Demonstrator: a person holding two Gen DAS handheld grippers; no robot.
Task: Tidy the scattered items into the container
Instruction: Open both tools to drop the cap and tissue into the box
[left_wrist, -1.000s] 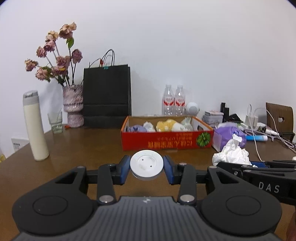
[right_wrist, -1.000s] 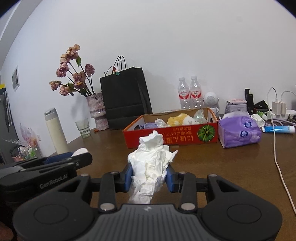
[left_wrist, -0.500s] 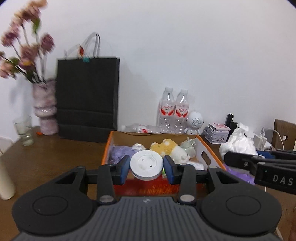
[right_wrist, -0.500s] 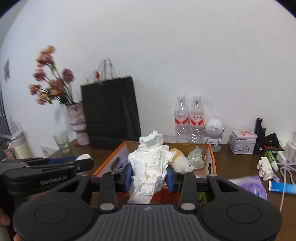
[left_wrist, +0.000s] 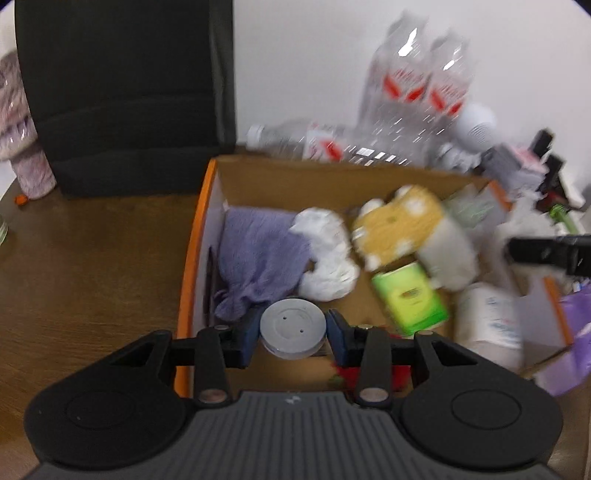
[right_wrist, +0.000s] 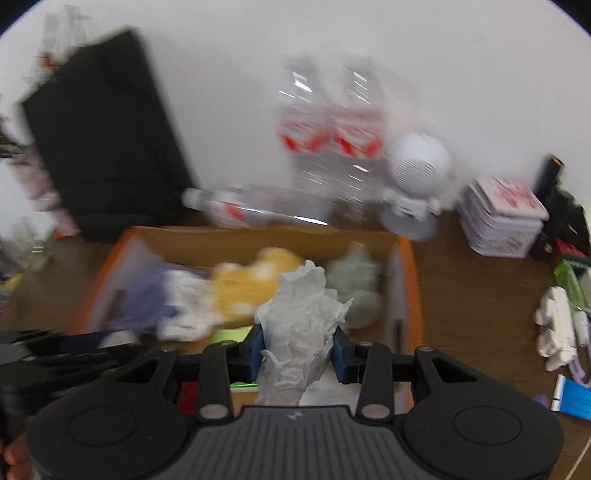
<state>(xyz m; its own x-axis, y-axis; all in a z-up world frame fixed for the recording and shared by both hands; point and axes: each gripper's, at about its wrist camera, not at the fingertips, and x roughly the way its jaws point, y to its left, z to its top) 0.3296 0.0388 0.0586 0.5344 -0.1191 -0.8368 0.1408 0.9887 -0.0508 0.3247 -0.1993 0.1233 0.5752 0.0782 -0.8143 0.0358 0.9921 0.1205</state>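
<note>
The left gripper (left_wrist: 291, 335) hangs over the near edge of the cardboard box (left_wrist: 192, 258), and its jaws pinch a round white disc (left_wrist: 293, 330) by its rim. The right gripper (right_wrist: 297, 349) is over the same box (right_wrist: 412, 280), nearer its right side, with its jaws closed on a crumpled white tissue (right_wrist: 301, 332) that stands up between them. Inside the box lie a purple cloth (left_wrist: 258, 254), another white tissue (left_wrist: 328, 258), a yellow plush toy (left_wrist: 399, 221) and a green packet (left_wrist: 410, 299) (the view is blurred, so smaller details are not clear). The box stands on a brown wooden surface (left_wrist: 92, 258). Behind it are a black paper bag (left_wrist: 125, 92) and two water bottles (right_wrist: 328, 125) against the wall.
</note>
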